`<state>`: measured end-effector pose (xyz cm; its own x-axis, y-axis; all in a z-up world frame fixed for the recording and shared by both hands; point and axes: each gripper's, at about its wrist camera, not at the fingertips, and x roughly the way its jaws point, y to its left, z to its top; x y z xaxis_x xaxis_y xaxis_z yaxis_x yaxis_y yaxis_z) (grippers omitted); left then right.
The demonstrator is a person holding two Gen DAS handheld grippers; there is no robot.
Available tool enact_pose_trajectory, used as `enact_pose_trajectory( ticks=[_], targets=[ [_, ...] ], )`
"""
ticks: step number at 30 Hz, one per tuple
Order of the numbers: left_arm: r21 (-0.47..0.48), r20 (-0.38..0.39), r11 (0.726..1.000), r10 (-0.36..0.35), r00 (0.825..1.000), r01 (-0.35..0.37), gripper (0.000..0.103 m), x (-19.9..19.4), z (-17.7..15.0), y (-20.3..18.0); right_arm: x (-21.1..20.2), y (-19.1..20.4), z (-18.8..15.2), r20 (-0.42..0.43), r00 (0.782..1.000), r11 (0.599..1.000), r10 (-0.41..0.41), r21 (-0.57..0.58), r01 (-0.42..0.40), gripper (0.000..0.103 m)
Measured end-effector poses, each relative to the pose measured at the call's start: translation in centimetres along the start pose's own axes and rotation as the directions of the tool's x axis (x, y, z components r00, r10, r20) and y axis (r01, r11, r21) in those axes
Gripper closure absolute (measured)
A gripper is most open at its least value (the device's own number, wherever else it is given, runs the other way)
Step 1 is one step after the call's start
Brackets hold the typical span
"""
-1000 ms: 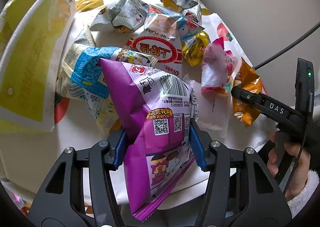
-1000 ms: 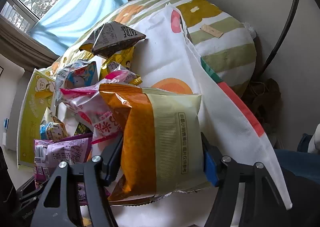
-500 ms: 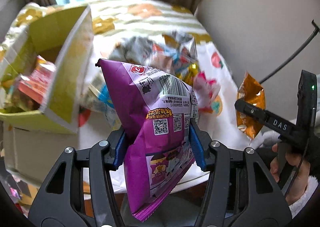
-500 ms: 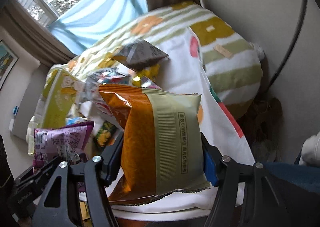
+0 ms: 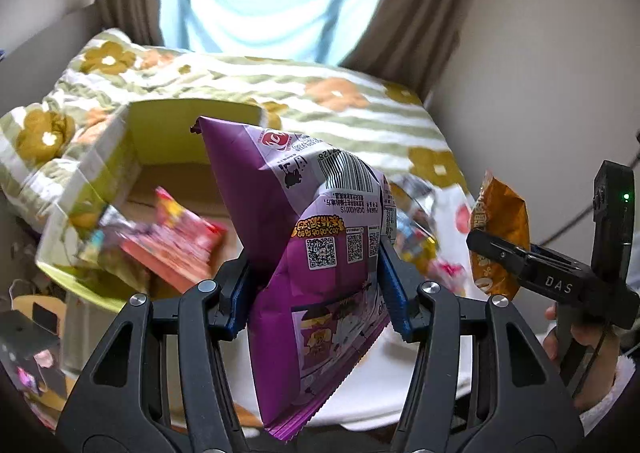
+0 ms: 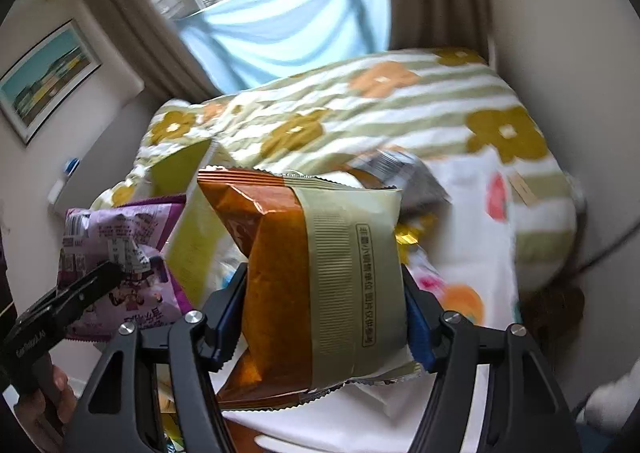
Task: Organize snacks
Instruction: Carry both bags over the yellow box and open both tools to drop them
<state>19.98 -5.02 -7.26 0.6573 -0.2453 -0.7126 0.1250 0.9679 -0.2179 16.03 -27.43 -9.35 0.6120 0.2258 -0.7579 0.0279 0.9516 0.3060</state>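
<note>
Left gripper: we clamp the purple snack bag, crinkly foil, pillow-shaped. Right gripper: we pinch the orange-and-cream packet, ribbed, glossy. Ahead-left of the left gripper we log the yellow-green cardboard box, open-topped, holding packets. Step: carrying. Next, we judge: lower over box, release.

My left gripper is matt black plastic with blue pads and bright metal rivets, pinching a purple snack bag of smooth, glossy film. In my right gripper, the orange snack bag gleams foil-like, with a matt ribbed seam. Centre left, the yellow-green box looks like cardboard; the flowered quilt is soft cloth.
</note>
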Motion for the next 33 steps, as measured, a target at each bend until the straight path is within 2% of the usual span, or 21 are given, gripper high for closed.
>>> enact_pose_trajectory(
  ticks=[8, 15, 21, 25, 27, 29, 30, 33],
  targets=[
    [-0.043, -0.007, 0.999, 0.032, 0.999, -0.032, 0.052, 2.1, 6.2, 8.9, 5.4, 8.0, 5.0, -0.008, 0.998, 0.994, 0.062, -0.089, -0.062, 0.039],
    [-0.016, -0.086, 0.999, 0.030, 0.996, -0.032, 0.052, 6.9, 10.9, 16.6, 11.4, 14.2, 8.1, -0.029, 0.998, 0.994, 0.053, -0.089, -0.055, 0.039],
    [0.035, -0.184, 0.999, 0.020, 0.983, -0.014, 0.052, 12.5, 12.5, 20.3, 15.7, 17.2, 9.7, -0.059, 0.998, 0.997, 0.008, -0.078, -0.013, 0.039],
    [0.065, -0.227, 0.998, 0.004, 0.974, 0.011, 0.050, 15.0, 12.4, 21.0, 17.8, 17.9, 10.2, -0.084, 0.996, 0.998, -0.022, -0.066, 0.016, 0.039],
    [0.089, -0.242, 0.996, 0.015, 0.970, 0.007, 0.042, 15.9, 12.4, 21.0, 18.4, 18.3, 10.2, -0.094, 0.995, 0.997, -0.036, -0.066, 0.030, 0.039],
    [0.111, -0.241, 0.994, 0.051, 0.969, -0.025, 0.008, 16.4, 12.4, 21.2, 19.0, 18.4, 10.1, -0.105, 0.993, 0.997, -0.050, -0.070, 0.043, 0.039],
    [0.116, -0.232, 0.993, 0.063, 0.971, -0.037, 0.004, 16.3, 12.3, 21.3, 19.2, 18.5, 10.1, -0.110, 0.992, 0.996, -0.056, -0.071, 0.048, 0.039],
    [0.105, -0.215, 0.994, 0.062, 0.975, -0.040, 0.003, 15.1, 12.0, 22.0, 19.5, 18.8, 9.9, -0.117, 0.991, 0.995, -0.072, -0.081, 0.063, 0.039]
  ],
)
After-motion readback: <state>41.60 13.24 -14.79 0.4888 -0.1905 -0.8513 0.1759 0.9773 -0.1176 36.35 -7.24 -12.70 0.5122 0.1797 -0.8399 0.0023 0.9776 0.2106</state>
